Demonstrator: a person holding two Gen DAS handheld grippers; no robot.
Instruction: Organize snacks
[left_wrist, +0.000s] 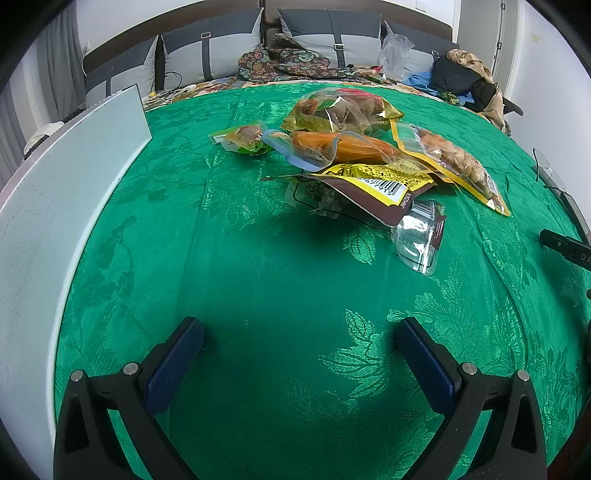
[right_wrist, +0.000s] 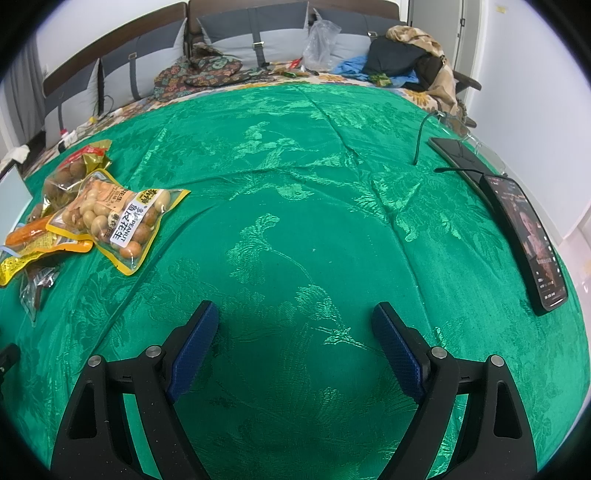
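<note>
Several snack packets lie in a loose pile on the green cloth (left_wrist: 258, 280). In the left wrist view I see a gold bag of brown snacks (left_wrist: 340, 109), an orange sausage pack (left_wrist: 332, 147), a small clear packet (left_wrist: 245, 137), a peanut bag (left_wrist: 458, 162), a yellow-brown barcode packet (left_wrist: 369, 184) and a clear packet (left_wrist: 419, 236). My left gripper (left_wrist: 299, 328) is open and empty, well short of the pile. In the right wrist view the peanut bag (right_wrist: 114, 221) and pile sit far left. My right gripper (right_wrist: 295, 314) is open and empty over bare cloth.
A white box (left_wrist: 66, 206) stands along the left edge. Two phones (right_wrist: 524, 236) and a cable (right_wrist: 421, 140) lie at the right edge. Pillows (left_wrist: 207, 48), clothes (left_wrist: 465, 77) and a plastic bag (right_wrist: 319, 44) are at the back.
</note>
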